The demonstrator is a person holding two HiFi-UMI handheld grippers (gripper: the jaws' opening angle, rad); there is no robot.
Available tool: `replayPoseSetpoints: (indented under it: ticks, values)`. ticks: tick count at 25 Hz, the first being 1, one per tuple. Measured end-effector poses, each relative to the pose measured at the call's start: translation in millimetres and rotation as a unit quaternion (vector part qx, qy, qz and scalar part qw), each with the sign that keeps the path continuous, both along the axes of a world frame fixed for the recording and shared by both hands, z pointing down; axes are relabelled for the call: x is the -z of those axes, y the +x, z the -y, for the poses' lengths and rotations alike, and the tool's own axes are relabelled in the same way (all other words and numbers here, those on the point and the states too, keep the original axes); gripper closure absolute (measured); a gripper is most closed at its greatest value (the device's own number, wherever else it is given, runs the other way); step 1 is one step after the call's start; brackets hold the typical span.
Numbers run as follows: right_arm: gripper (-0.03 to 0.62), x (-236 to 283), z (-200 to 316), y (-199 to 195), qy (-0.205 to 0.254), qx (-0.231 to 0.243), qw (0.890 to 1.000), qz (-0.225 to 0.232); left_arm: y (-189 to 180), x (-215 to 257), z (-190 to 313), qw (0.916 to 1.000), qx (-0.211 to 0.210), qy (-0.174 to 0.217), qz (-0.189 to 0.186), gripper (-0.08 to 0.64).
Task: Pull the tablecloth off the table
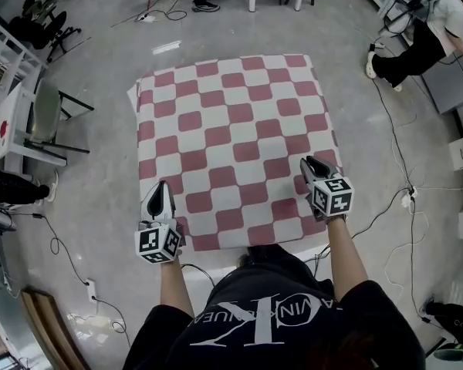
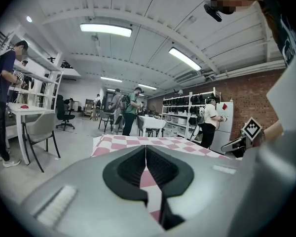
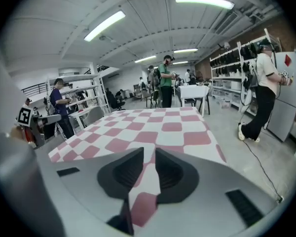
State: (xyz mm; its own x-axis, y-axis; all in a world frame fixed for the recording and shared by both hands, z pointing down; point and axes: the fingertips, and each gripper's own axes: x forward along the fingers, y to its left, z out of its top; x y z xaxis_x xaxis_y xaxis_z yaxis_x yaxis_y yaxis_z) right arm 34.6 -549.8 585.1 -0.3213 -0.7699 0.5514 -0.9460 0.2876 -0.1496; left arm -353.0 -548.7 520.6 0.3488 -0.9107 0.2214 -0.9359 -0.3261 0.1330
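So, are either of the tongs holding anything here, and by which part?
Nothing is held: the left tongs and right tongs are both empty; the tablecloth lies flat, ungripped.

Head view: from above the person (image 1: 270,314), steeply down on the tablecloth (image 1: 235,145), fairly far off. Left gripper view and right gripper view: low, close at the tablecloth's near edge, facing far. All three share the tablecloth.

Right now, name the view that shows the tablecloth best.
Head view: the tablecloth lies spread below, nearly all of it visible. Left gripper view shows only a low strip beyond its jaws; right gripper view shows more, foreshortened, partly blocked.
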Motion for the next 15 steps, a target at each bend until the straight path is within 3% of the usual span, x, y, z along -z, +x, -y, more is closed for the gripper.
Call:
replayPoseSetpoints:
  ticks: [9,12,15]
  values:
    - [0.337,-35,34,43,-0.051,-0.054,0.997,0.034,14,-10,26,0.9999,0.006,-0.014,0.003,0.548]
    - [0.302,-46,46,51,-0.067,-0.060,0.995,0.034,14,-12,32,0.9999,0.008,-0.013,0.003,0.548]
    - [0.285,-56,58,65,-0.080,-0.080,0.994,0.006,11,-16,33,0.9998,0.008,-0.017,0.000,0.548]
